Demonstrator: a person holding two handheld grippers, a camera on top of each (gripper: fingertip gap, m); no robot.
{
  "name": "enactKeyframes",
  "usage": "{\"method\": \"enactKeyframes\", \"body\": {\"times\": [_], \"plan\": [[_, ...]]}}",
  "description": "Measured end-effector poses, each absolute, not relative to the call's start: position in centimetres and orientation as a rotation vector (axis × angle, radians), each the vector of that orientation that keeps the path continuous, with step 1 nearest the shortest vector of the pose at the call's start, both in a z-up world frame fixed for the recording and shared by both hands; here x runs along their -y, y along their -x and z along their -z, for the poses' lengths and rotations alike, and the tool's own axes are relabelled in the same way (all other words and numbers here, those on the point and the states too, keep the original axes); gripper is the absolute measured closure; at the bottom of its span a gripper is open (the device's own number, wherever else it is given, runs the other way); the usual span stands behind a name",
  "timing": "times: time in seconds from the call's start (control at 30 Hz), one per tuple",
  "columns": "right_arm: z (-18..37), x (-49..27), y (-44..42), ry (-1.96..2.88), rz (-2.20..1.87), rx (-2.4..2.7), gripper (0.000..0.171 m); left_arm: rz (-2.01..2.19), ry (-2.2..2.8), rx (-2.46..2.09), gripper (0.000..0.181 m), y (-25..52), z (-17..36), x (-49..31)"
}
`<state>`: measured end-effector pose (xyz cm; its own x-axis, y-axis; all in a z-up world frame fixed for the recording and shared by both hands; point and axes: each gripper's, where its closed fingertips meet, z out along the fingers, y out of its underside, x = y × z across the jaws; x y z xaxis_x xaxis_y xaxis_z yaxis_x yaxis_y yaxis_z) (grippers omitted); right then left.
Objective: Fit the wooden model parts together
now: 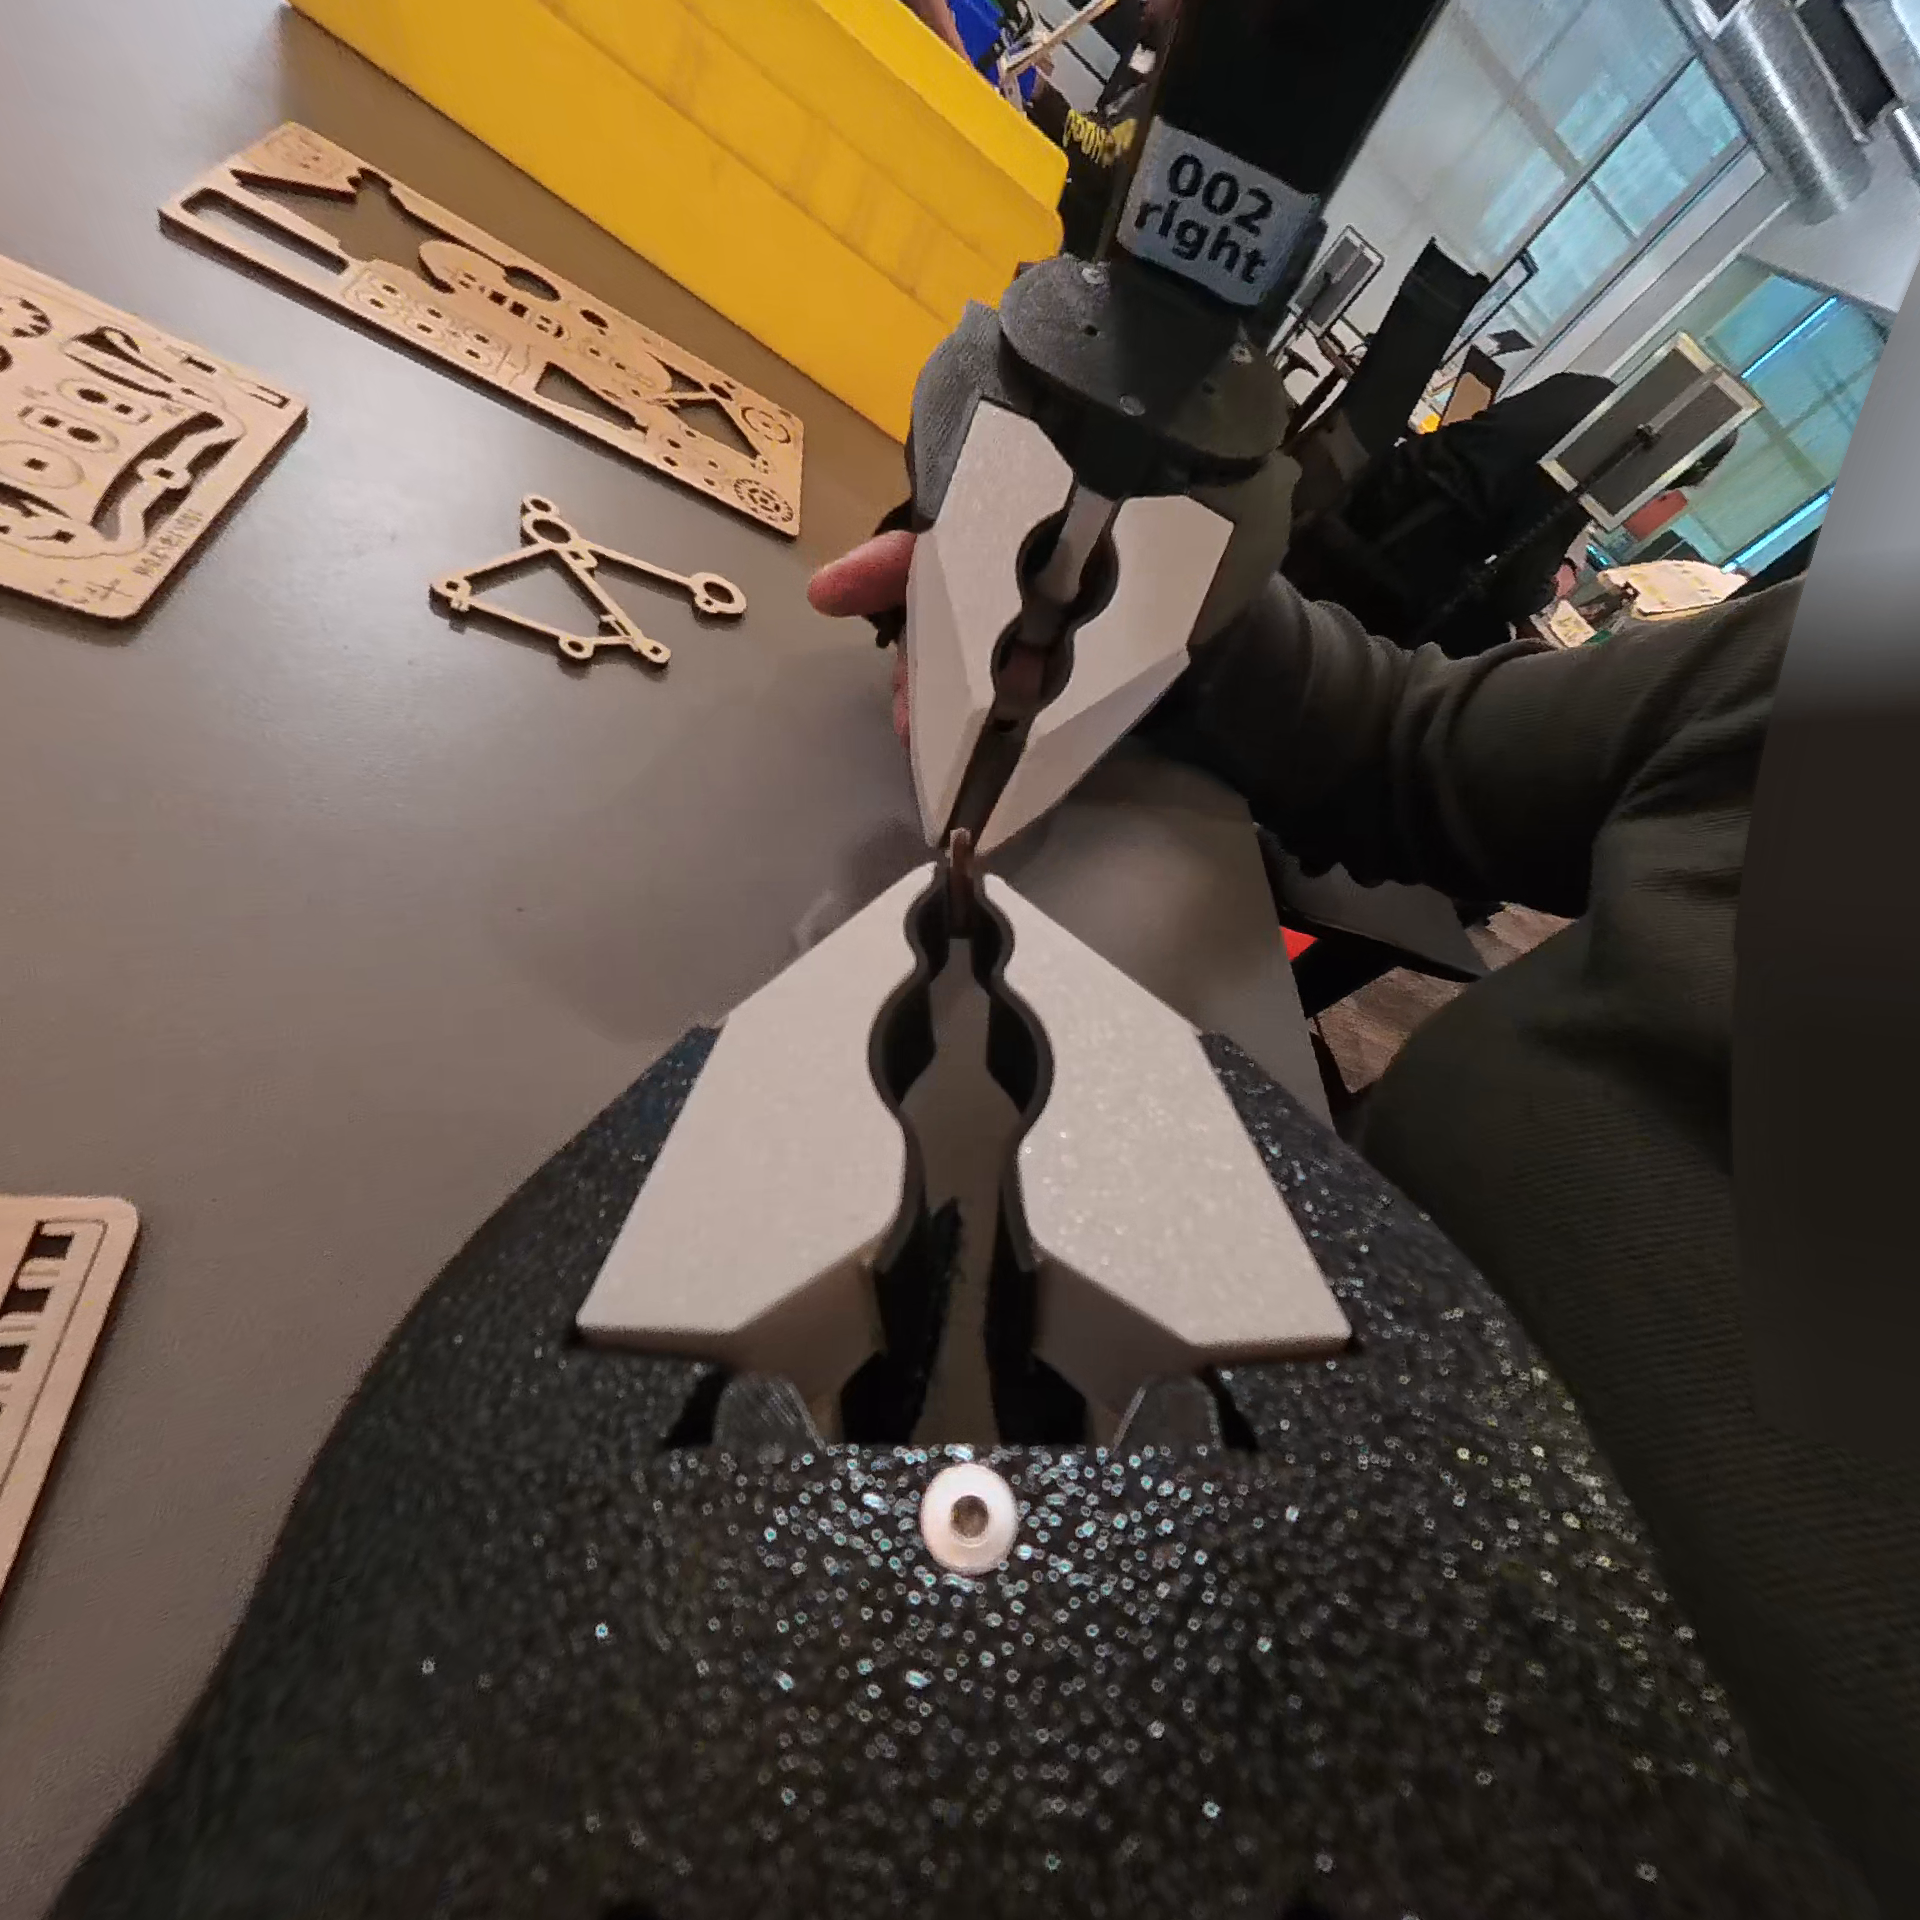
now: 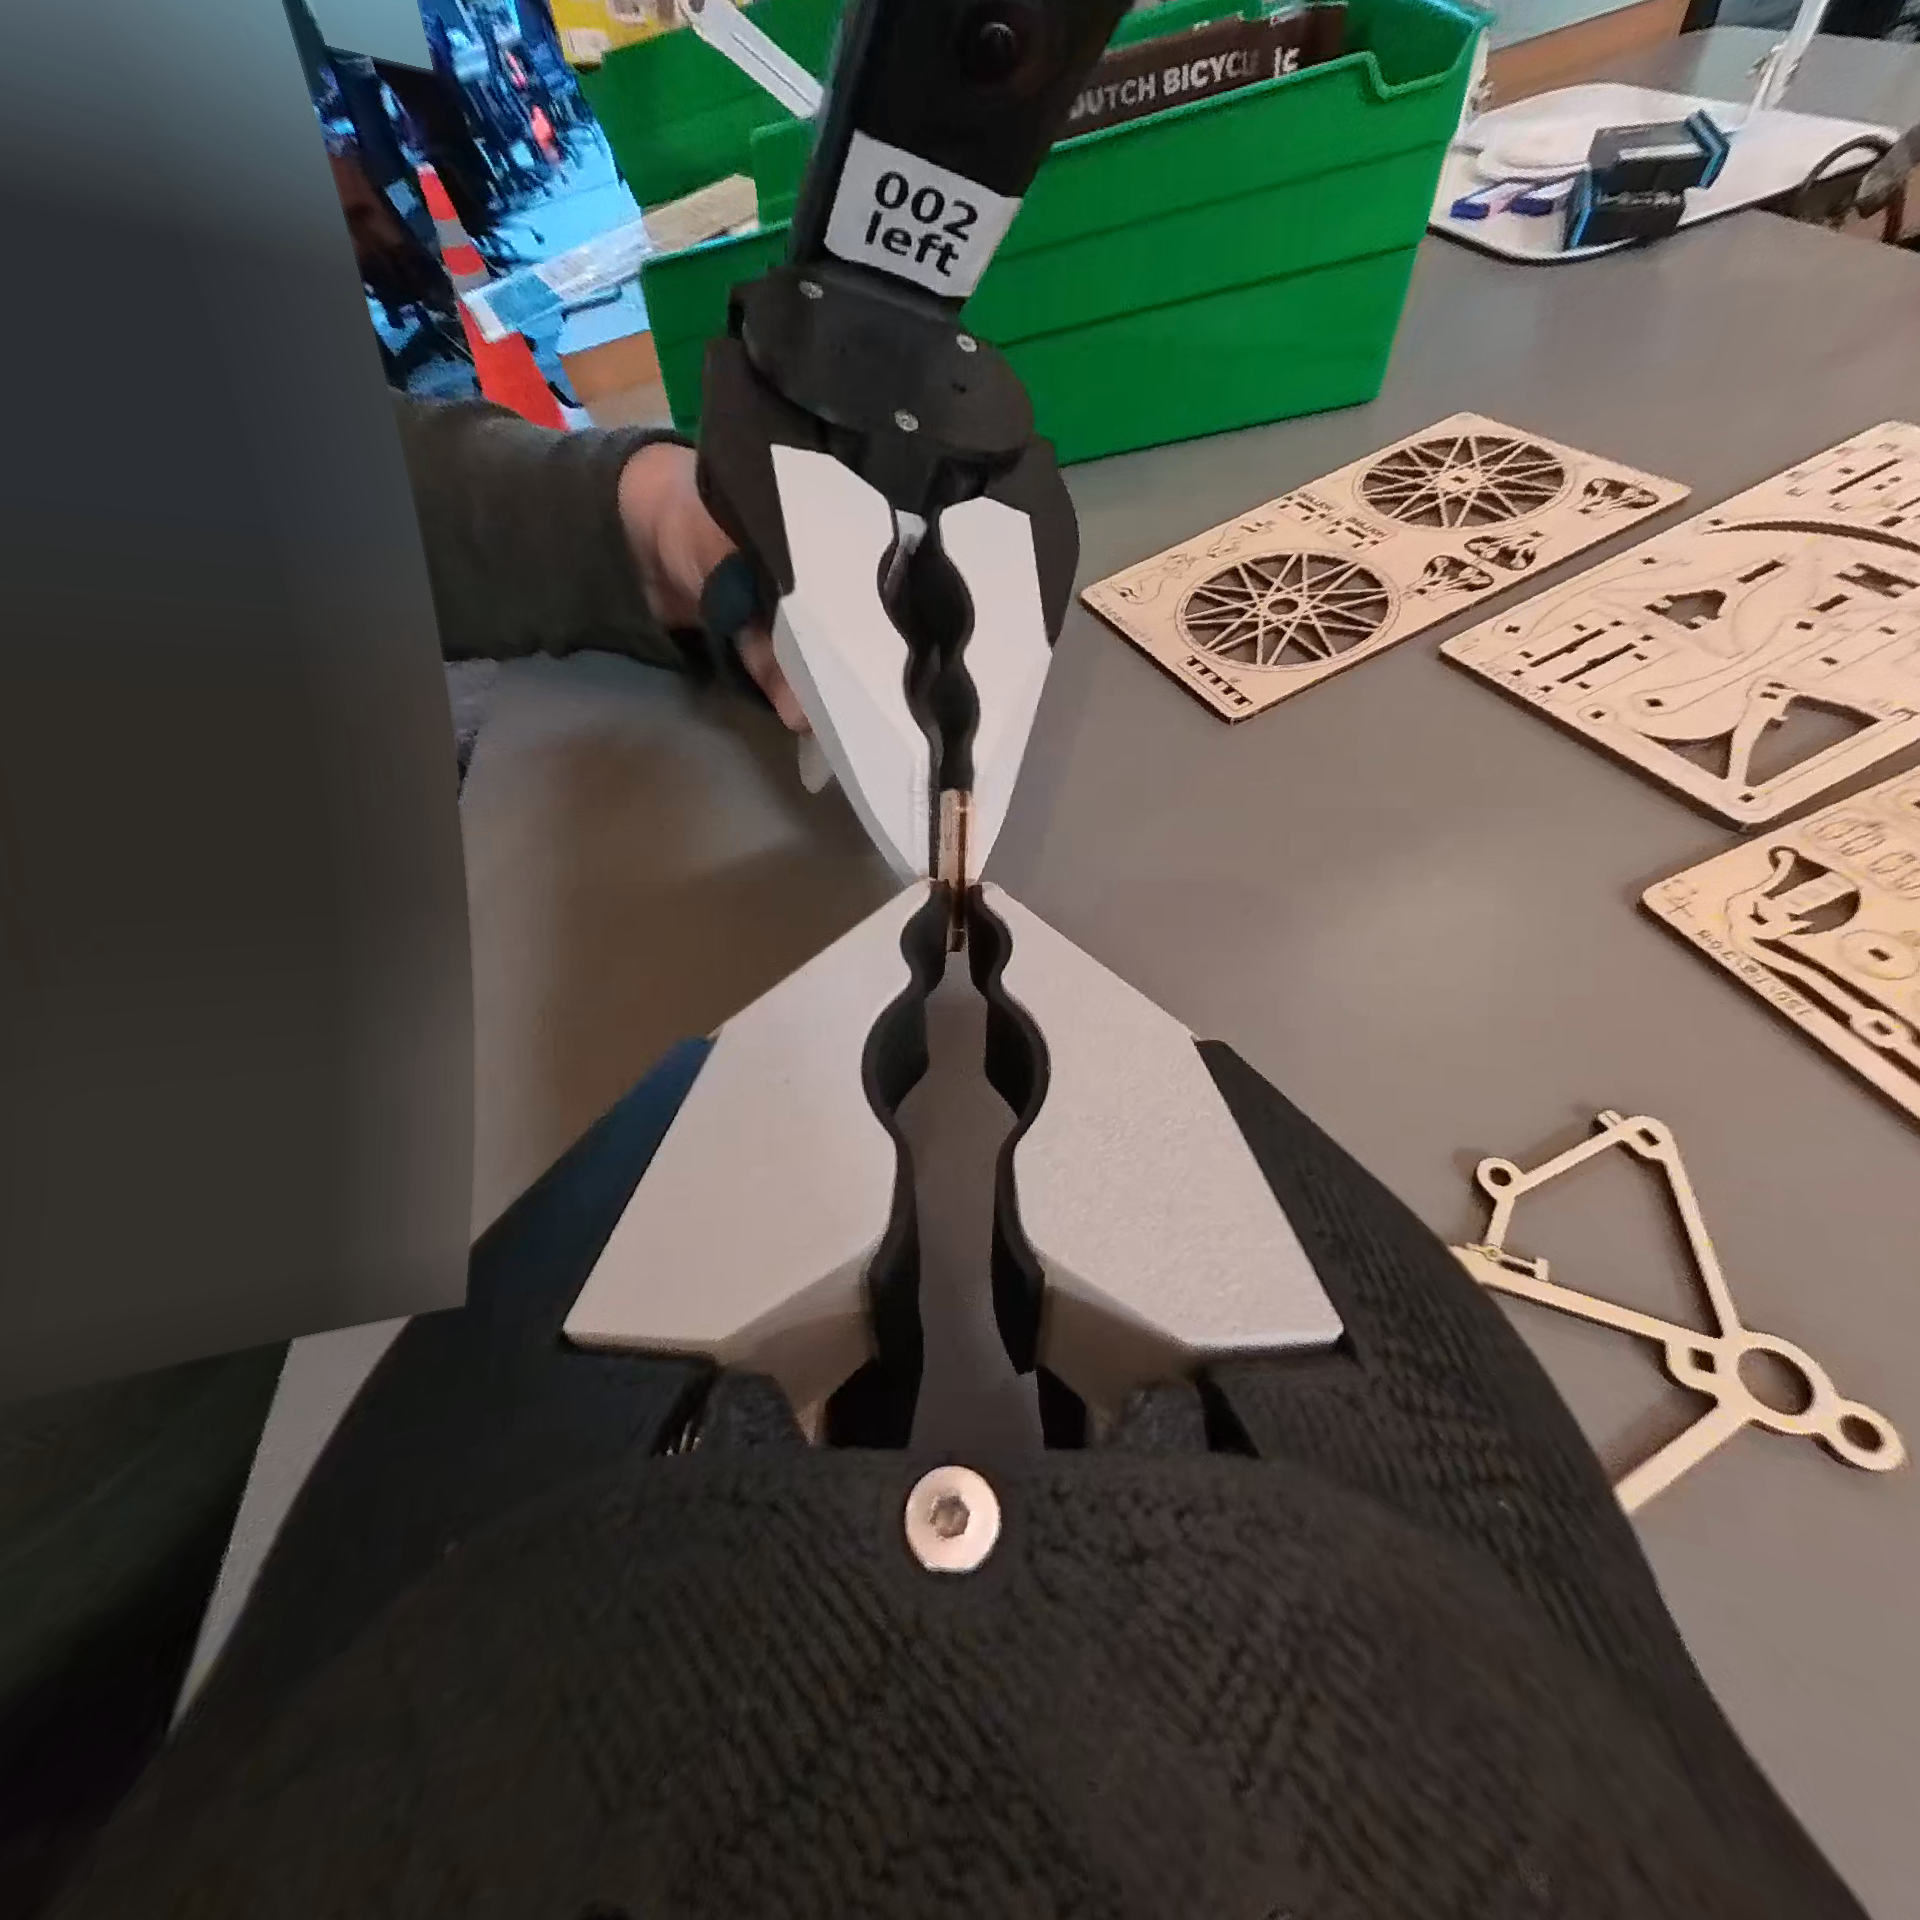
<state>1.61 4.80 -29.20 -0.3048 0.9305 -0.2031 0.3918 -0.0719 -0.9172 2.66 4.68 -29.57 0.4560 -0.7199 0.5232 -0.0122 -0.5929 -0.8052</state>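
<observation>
The two grippers meet tip to tip at frame centre, above the grey desk [image 2: 1351, 831]. The left gripper [image 1: 958, 881] and right gripper [image 2: 951, 894] both pinch a small wooden part [image 2: 954, 847], seen edge-on, its shape hard to make out; whether it is one piece or two touching cannot be told. A loose triangular wooden frame [image 1: 582, 582] lies mid-left. Punched wooden sheets [image 2: 1382, 561] lie right, partly cut off. Yellow bin [image 1: 727, 156] upper left; green bins [image 2: 1195, 291] at top.
</observation>
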Motion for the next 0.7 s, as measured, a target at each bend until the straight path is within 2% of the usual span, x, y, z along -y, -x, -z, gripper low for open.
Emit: {"method": "enactKeyframes", "body": {"times": [0.2, 0.37, 0.7], "plan": [[30.2, -5.5, -1.3, 1.334, -1.02, 1.765, 0.169, 1.167, 2.017, -0.525, 0.18, -2.3, 30.4, -5.2], [30.8, -6.4, -0.8, 1.377, -0.888, 1.729, 0.169, 1.162, 2.068, -0.402, 0.179, -1.7, 31.0, -6.1], [30.4, -5.7, -1.3, 1.473, -1.213, 1.707, 0.169, 1.218, 2.047, -0.419, 0.179, -2.2, 30.7, -5.5]]}}
